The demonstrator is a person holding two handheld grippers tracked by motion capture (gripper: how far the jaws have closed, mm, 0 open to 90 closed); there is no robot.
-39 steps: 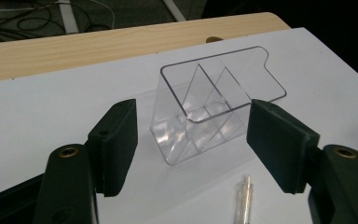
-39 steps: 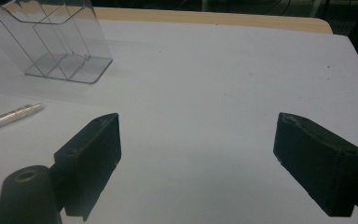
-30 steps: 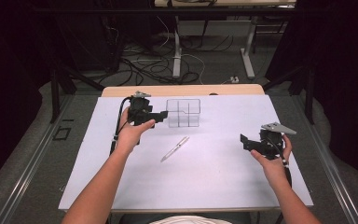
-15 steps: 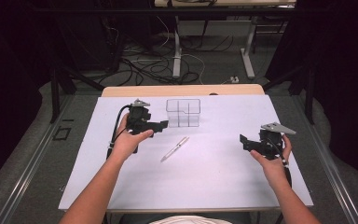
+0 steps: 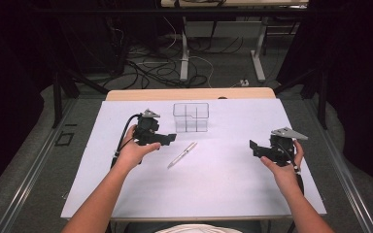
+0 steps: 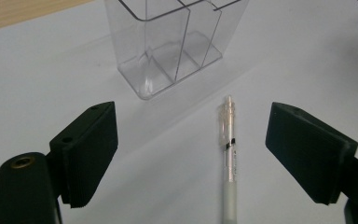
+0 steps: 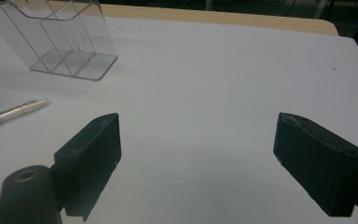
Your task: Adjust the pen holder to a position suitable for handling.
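Black left gripper (image 6: 191, 154) now pulled back from the clear divided holder (image 6: 172, 42) toward the pen (image 6: 228, 154), jaws spread wide, seemingly lining up a grab; right gripper (image 7: 196, 163) likewise spread, idle well apart; pen flat on white table (image 5: 233, 189)

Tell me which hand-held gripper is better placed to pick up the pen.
Left. The left hand-held gripper is open with the pen lying between its jaws, just short of the clear organizer. The right hand-held gripper is open too, but sits well off to the pen's side.
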